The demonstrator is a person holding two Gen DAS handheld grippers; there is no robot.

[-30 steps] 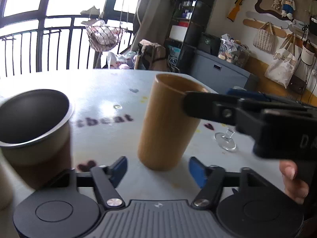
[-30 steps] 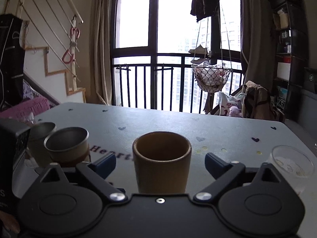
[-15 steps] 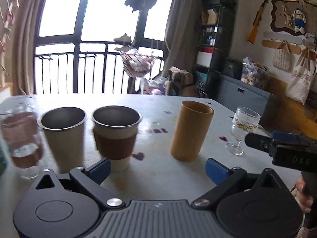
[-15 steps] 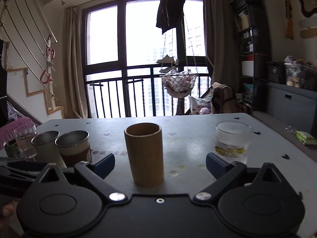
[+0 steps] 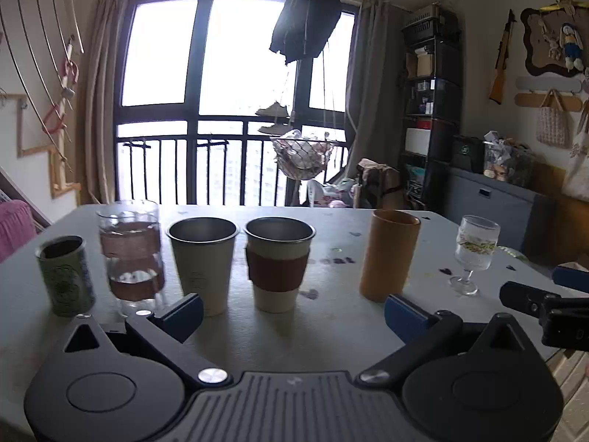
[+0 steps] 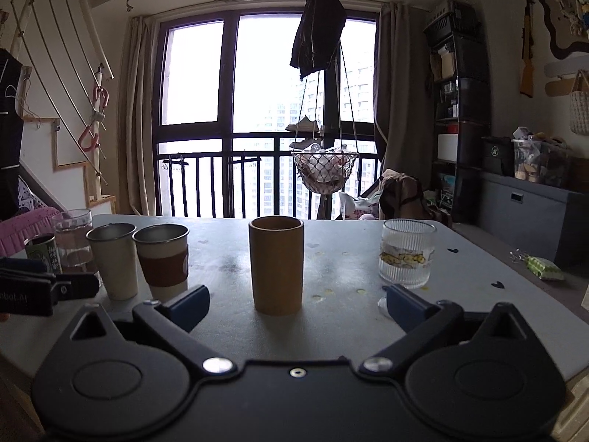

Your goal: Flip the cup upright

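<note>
Tan cup [image 6: 276, 265] stands upright on the table [image 6: 342, 316], mouth up, inside not visible. It sits ahead of the right claw [image 6: 294, 304], centred between its spread fingers and touching neither. Right claw: wide open, holds nothing, level and low over the near table edge.

Left claw [image 5: 292, 313]: also wide open, empty, level, facing the row of vessels. From it the tan cup [image 5: 390, 256] is ahead and to the right, just past the right fingertip [image 5: 405, 315].

Vessels, seen from the left claw:
- cup with brown sleeve [image 5: 278, 263], straight ahead, upright; contents not visible.
- pale steel cup [image 5: 202, 261], ahead-left, beside the sleeved cup; contents not visible.
- clear glass [image 5: 130, 254], further left, holding clear liquid.
- green can [image 5: 66, 276], far left.
- stemmed glass [image 5: 475, 252], far right, upright; contents unclear.
</note>
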